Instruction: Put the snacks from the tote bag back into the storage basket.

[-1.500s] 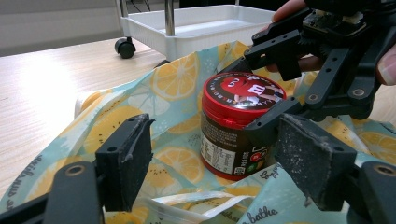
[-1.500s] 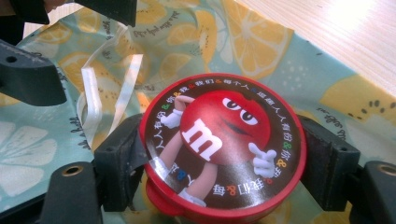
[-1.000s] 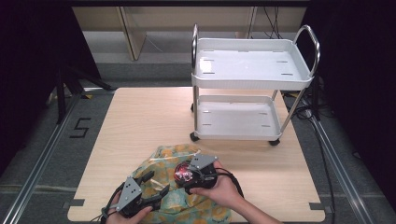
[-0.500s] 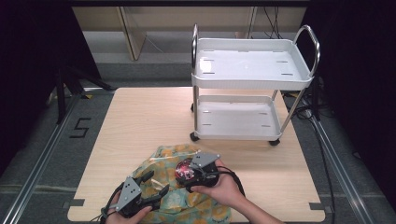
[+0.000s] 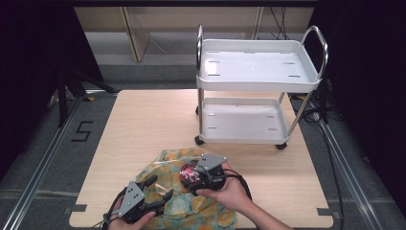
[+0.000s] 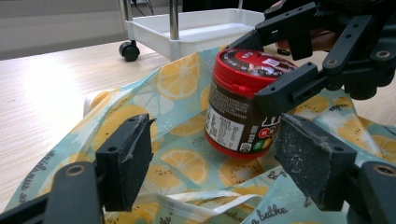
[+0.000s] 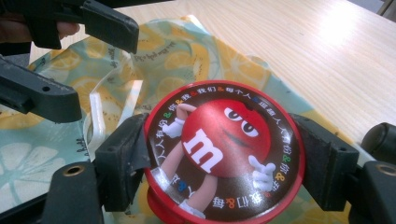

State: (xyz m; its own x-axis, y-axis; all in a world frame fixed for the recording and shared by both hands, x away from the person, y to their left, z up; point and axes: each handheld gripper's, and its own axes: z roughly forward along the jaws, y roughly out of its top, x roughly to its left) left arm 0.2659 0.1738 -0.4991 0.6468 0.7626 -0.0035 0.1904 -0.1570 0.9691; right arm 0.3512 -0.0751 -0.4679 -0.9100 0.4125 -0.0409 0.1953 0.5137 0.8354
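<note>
So the right gripper [image 5: 187, 176] has its 2 jaws clamped on the red lid of a candy jar [image 6: 243, 105], 1 pad on each side of the lid, as the right gripper view shows. The jar [image 7: 224, 154] has a brown label and a cartoon candy character on top. It's tilted a bit and sits over a lemon-print bag [image 5: 191, 196] that's lying crumpled at the near edge of the wooden table [image 5: 143, 120], between the 2 hands.

The left gripper [image 5: 160, 189] is just beside the jar on the bag, jaws spread wide with nothing between them. In the left gripper view its pads [image 6: 128, 158] frame the jar without touching it.

Farther back on the table there's a white 2-tier trolley [image 5: 258, 72] with chrome handles, well apart from the bag.
</note>
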